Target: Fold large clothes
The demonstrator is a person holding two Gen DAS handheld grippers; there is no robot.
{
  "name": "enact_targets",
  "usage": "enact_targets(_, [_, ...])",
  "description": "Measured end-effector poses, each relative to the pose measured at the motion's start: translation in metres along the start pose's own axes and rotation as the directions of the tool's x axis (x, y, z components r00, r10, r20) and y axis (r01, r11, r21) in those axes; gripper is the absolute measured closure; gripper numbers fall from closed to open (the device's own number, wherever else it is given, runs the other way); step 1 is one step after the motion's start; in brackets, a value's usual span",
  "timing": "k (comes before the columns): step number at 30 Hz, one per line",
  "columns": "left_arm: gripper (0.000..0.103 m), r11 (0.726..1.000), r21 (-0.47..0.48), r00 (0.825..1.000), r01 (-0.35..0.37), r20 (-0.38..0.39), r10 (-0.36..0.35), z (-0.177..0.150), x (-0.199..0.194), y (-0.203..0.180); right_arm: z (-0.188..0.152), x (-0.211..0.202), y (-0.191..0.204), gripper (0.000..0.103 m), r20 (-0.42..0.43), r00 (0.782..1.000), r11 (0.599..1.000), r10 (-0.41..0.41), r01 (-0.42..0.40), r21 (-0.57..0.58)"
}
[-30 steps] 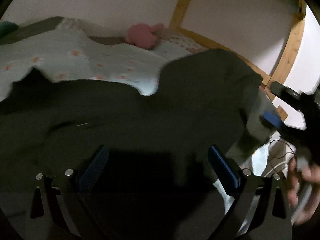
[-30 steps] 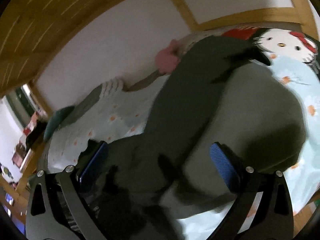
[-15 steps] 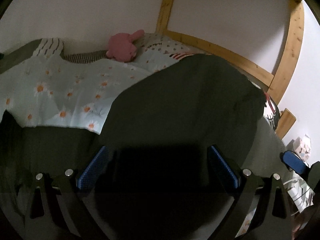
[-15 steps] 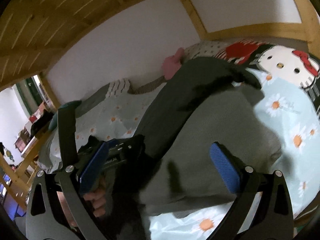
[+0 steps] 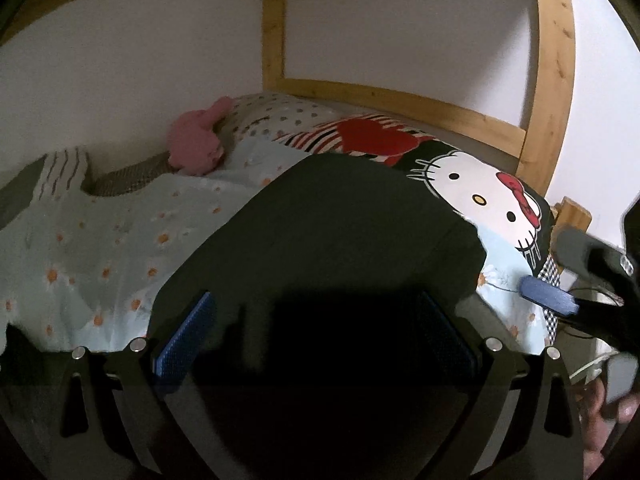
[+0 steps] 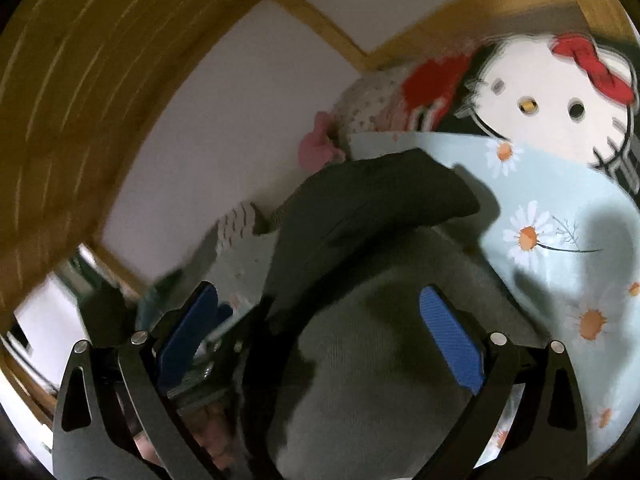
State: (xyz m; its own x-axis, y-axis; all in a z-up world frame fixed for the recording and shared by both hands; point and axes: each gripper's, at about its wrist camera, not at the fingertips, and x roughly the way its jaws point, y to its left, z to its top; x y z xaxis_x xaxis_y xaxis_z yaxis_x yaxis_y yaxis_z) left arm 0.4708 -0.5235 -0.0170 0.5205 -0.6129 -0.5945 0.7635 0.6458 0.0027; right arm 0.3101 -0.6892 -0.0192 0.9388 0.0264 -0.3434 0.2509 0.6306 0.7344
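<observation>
Where the wooden bed frame (image 5: 404, 98) meets the white wall (image 5: 132, 52), a bed spreads out under a pale blue daisy-print sheet (image 5: 92, 240), and this surface carries everything. Along its far edge by the wall sit a pink plush toy (image 5: 196, 144), a dotted pillow (image 5: 276, 114) and a cartoon-cat cushion (image 5: 480, 196) with a red bow. Timber slats (image 6: 80, 64) show overhead in the right wrist view.

A dark green garment (image 5: 328, 236) lies across the middle of the bed toward the near edge; its grey inner side (image 6: 380, 344) is turned up in the right wrist view, with a dark sleeve or hem (image 6: 376, 200) folded over it.

The left gripper (image 5: 316, 332) has its blue pads spread wide, nothing pinched between them, hovering over the cloth in deep shadow. The right gripper (image 6: 324, 332) is likewise spread apart above the grey fabric, gripping nothing. Its right wrist view is motion-blurred, and the room past the bed's left end is hard to make out. A hand (image 5: 600, 408) is cut off at the left wrist view's lower right edge.
</observation>
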Motion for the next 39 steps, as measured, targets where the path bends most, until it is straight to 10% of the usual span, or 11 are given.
enact_targets(7, [0.005,1.0,0.013,0.999,-0.02,-0.026,0.02,0.014,0.023,-0.01,0.04,0.045,-0.043,0.003,-0.082,0.996,0.988,0.016,-0.003,0.154])
enact_targets(15, [0.005,0.997,-0.056,0.996,0.052,-0.069,-0.056,0.016,0.037,-0.005,0.055,0.106,-0.085,0.004,-0.183,0.959,0.917,0.218,-0.137,0.374])
enact_targets(18, [0.005,0.993,-0.084,0.991,0.08,-0.099,-0.088,0.013,0.043,-0.002,0.069,0.093,-0.071,0.01,-0.091,0.969,0.929,0.231,-0.192,0.315])
enact_targets(22, [0.005,0.993,-0.083,0.988,0.085,-0.124,-0.095,0.015,0.044,0.001,0.09,0.077,-0.035,0.075,-0.061,0.981,0.975,0.185,-0.175,0.138])
enact_targets(30, [0.006,0.998,-0.061,1.0,-0.004,0.006,0.004,0.052,-0.024,0.019,0.08,0.052,0.045,0.084,0.037,0.994,0.971,0.099,-0.089,-0.223])
enact_targets(33, [0.006,0.991,-0.135,0.999,0.021,0.03,-0.017,0.07,-0.05,0.04,0.052,0.033,0.086,0.084,0.12,0.991,0.909,0.052,0.002,-0.416])
enact_targets(39, [0.006,0.926,-0.294,0.971,0.238,0.038,-0.237,0.085,-0.079,0.071,-0.041,0.029,0.165,0.085,0.319,0.946,0.627,-0.058,0.283,-0.726])
